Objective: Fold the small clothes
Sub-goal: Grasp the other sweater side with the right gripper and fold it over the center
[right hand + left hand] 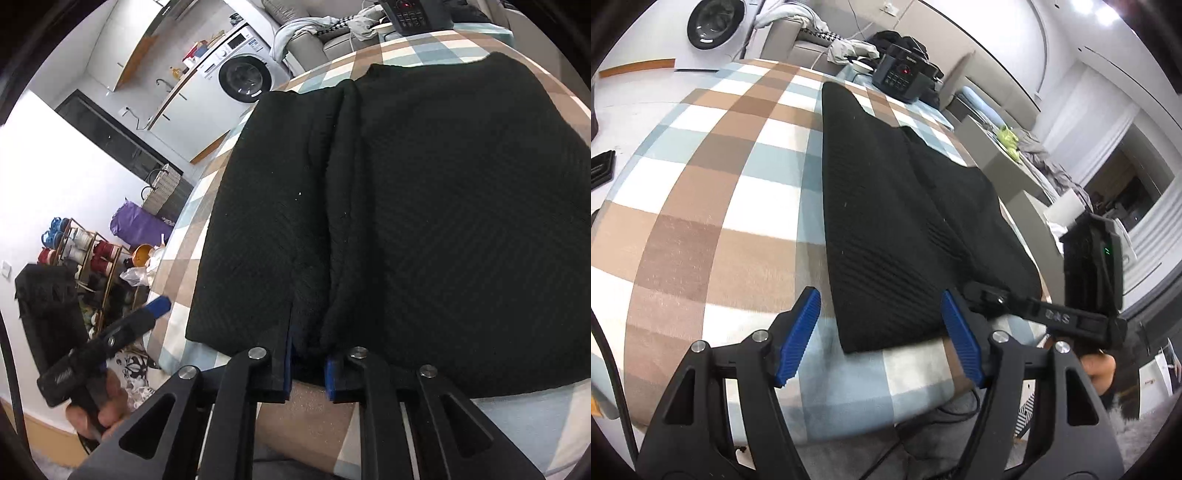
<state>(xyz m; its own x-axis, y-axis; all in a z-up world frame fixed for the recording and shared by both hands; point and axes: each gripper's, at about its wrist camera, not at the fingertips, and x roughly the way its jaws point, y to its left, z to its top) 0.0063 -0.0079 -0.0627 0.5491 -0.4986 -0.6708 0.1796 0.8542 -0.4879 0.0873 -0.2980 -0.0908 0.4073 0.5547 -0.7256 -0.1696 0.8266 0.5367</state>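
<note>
Right tongs (308, 369): nearly closed, pinching the near hem of the black knit garment (406, 206) at lower centre of its view.
Left tongs (881, 336): released, spread wide, astride the garment's near corner without pressing it.
Garment: flat on the checked worktop (713, 184), already doubled lengthwise.
Handling: probably soft, light, floppy; best gripped at hem corners.

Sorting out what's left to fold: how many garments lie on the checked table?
1: a black knit garment spread across the checked table, its near hem pinched in the right gripper. Others may lie out of view.
</note>
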